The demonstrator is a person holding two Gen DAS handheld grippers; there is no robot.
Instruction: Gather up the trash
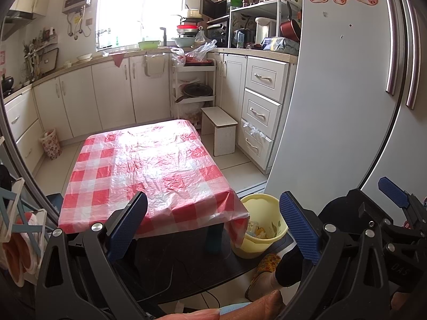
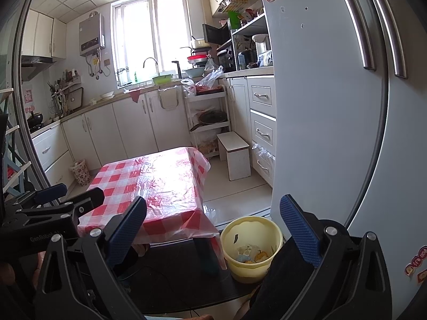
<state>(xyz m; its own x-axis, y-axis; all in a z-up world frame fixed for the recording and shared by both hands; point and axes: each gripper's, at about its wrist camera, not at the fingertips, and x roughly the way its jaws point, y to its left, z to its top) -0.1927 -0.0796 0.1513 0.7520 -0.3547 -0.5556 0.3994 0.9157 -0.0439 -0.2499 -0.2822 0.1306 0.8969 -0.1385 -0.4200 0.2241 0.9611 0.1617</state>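
While I hold both tools above the floor, the fridge (image 1: pixel 333 101) looms at right, then the low table (image 1: pixel 149 165) under its red checked cover, then the yellow bin (image 2: pixel 250 248) beside it, trash (image 2: pixel 250 254) inside. My left gripper (image 1: pixel 213 224) and right gripper (image 2: pixel 213 229) are spread wide, empty.

black gripper (image 1: pixel 213 224), blue ribbed pads (image 1: pixel 299 224)

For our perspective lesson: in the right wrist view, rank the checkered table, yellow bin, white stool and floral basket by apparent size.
1. checkered table
2. yellow bin
3. white stool; farther away, so its rank against the bin is unsure
4. floral basket
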